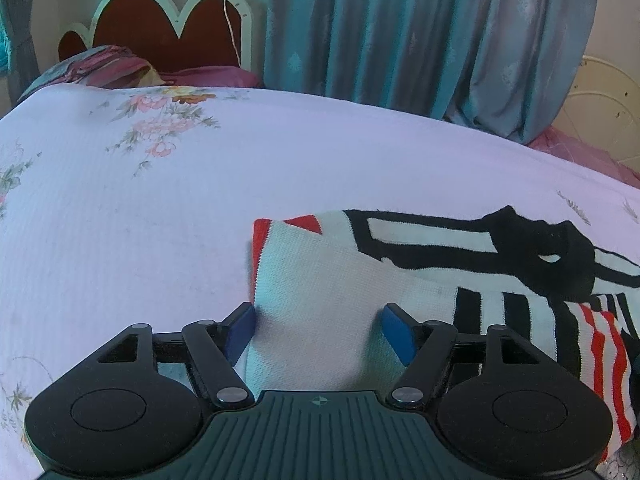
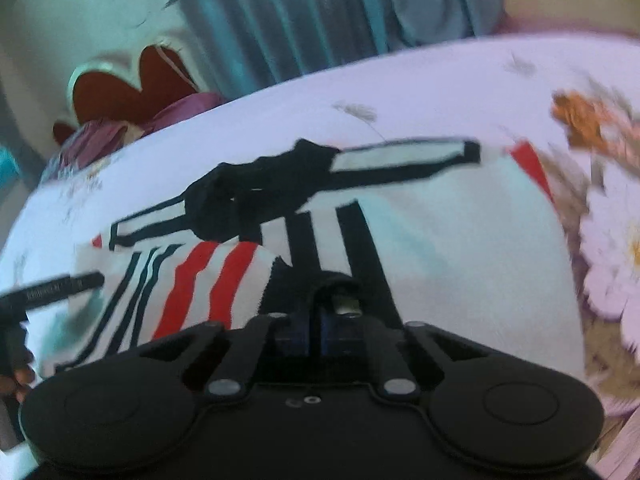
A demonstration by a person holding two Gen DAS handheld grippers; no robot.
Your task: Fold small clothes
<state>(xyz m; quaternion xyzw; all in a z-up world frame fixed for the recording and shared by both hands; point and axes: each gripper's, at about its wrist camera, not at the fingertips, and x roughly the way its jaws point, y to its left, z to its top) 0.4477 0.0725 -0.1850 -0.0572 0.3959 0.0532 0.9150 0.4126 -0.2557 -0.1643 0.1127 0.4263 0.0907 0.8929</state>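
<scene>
while the left gripper (image 1: 318, 330) stands spread astride a white fold of the knit garment (image 1: 400, 264), the right gripper (image 2: 320, 330) is pressed together, pinching its black edge.

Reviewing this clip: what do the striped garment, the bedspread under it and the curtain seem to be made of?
Garment: looks like knitted yarn, matte; a fine ribbed weave shows in the white panel, and the stripes seem knitted in.
Bedspread: probably woven cotton, matte; a small waffle-like texture shows, with printed flowers.
Curtain: thin fabric with a slight sheen, perhaps synthetic; it hangs in soft folds with a faint pattern.
</scene>
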